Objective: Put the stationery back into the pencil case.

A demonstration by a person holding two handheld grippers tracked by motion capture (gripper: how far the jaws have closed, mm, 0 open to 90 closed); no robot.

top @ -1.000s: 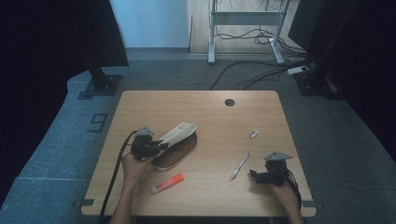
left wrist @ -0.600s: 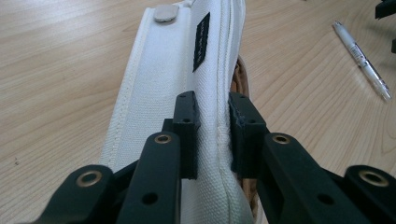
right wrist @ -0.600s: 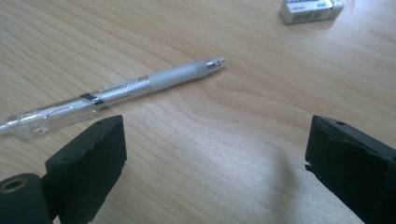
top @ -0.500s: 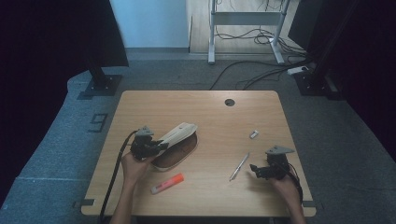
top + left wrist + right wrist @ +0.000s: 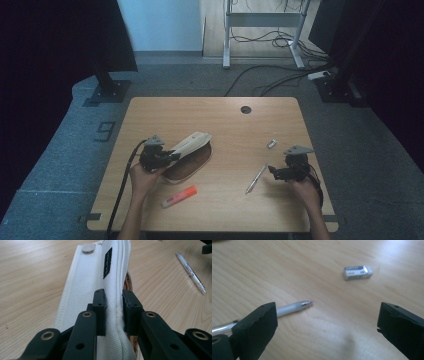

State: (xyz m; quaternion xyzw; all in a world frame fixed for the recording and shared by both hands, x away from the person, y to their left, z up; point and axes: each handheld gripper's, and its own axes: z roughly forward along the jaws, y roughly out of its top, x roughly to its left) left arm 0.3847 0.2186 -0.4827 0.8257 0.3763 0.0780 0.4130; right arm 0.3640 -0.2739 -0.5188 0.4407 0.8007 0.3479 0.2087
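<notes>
Two grippers in play. Our left gripper (image 5: 112, 307) is clenched on the raised flap of the white pencil case (image 5: 189, 150), holding it open at the table's (image 5: 220, 120) left-centre. Our right gripper (image 5: 325, 322) is released, jaws wide, nothing between them, hanging over the pen (image 5: 287, 308) with the eraser (image 5: 357, 272) beyond. The orange marker (image 5: 179, 196) lies near the front edge. Risks as we see them: the pen sits off-centre by one jaw, so closing now could nudge or roll it; the pinch on the fabric edge looks thin, so the flap could slip and drop shut.
</notes>
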